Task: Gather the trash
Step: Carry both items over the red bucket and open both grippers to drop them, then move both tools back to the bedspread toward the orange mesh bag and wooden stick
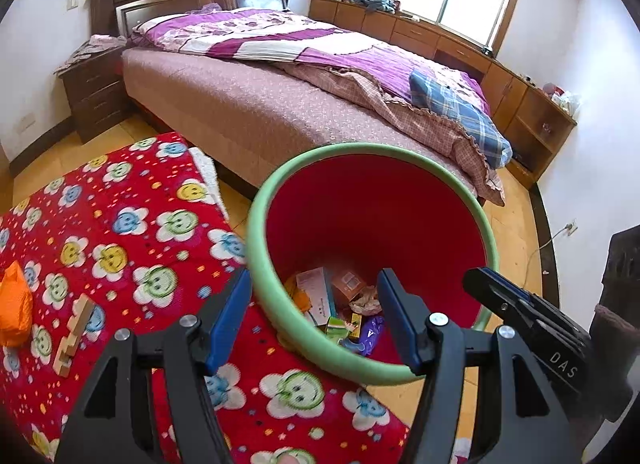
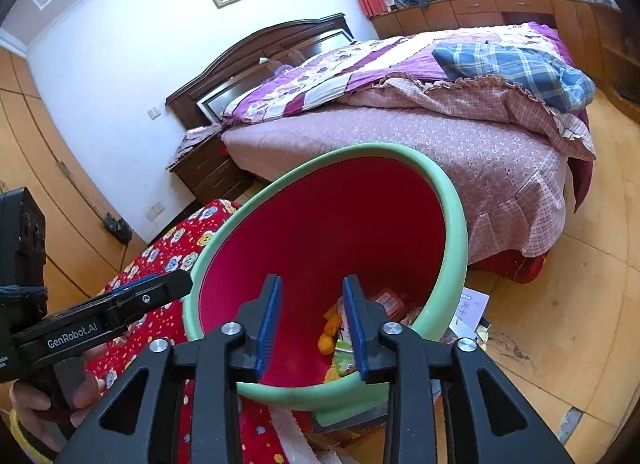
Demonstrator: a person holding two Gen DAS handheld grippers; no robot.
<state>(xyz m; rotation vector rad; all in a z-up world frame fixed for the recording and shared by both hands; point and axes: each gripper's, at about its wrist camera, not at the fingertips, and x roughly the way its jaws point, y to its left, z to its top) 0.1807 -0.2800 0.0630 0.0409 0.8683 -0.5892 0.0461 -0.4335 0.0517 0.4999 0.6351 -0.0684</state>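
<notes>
Red bin (image 1: 372,223) with green rim sits at the foot of the bed (image 1: 256,111), already holding boxes and wrappers. Light stuff, crushable, easy pinch anywhere. Orange bag (image 1: 14,304) and wooden block (image 1: 74,334) left of bin: bag soft, grab a fold; block stiff, grab mid-length. Left claw (image 1: 314,324) wide and empty, right claw (image 2: 312,328) partly open, nothing held.

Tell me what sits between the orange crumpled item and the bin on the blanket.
In the left wrist view, a small wooden block piece lies on the red flowered blanket between the orange crumpled item and the green-rimmed bin.
</notes>
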